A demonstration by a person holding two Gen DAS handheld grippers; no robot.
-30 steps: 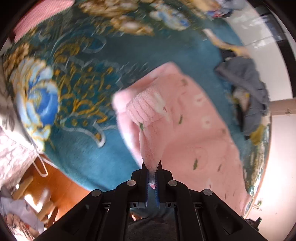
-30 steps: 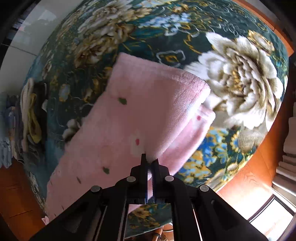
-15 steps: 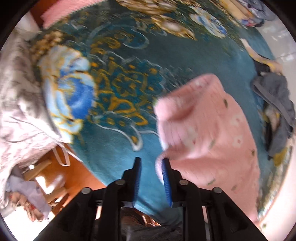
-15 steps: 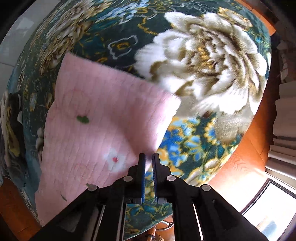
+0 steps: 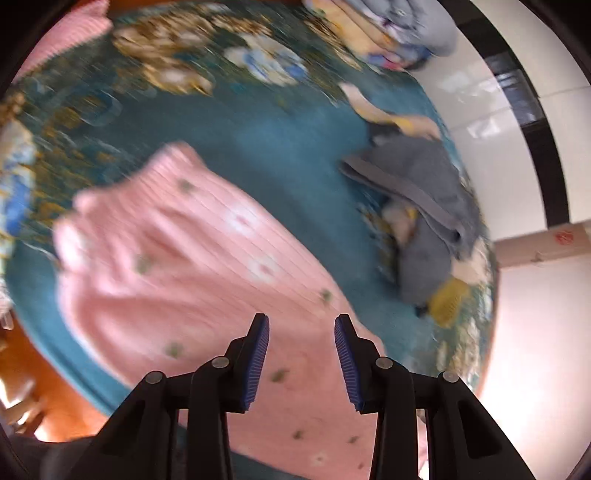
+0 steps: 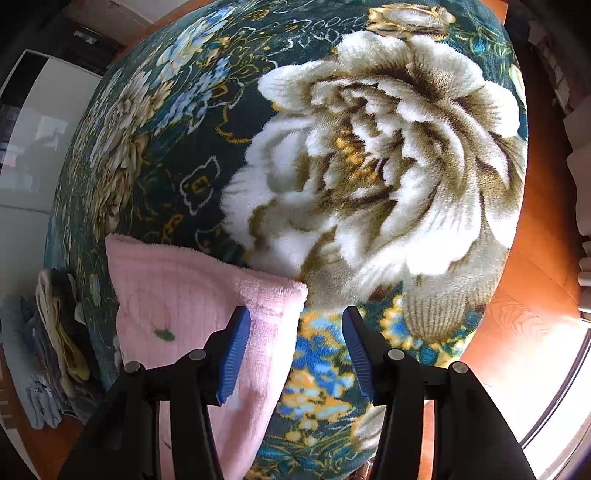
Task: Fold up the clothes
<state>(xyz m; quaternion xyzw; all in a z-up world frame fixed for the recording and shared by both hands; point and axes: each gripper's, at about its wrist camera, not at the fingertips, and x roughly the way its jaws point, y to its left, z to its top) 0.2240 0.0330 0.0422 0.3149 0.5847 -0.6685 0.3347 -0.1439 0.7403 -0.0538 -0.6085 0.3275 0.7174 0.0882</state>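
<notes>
A pink fleece garment (image 5: 192, 266) with small flower and leaf prints lies folded on the teal floral blanket (image 5: 280, 162). My left gripper (image 5: 301, 332) is open and empty, hovering above the garment's near part. In the right wrist view the same pink garment (image 6: 192, 295) lies at lower left on the blanket (image 6: 369, 147). My right gripper (image 6: 295, 325) is open and empty, its left finger over the garment's corner, its right finger over bare blanket.
A heap of grey and yellow clothes (image 5: 424, 206) lies on the blanket to the right of the pink garment. More folded clothes (image 5: 388, 33) sit at the far edge. A clothes pile (image 6: 55, 343) shows at left. Orange wood floor (image 6: 517, 332) surrounds the bed.
Both grippers let go of the pink garment and opened. The garment dropped flat onto the blanket. Both grippers pulled back from it; the left view swung right.
</notes>
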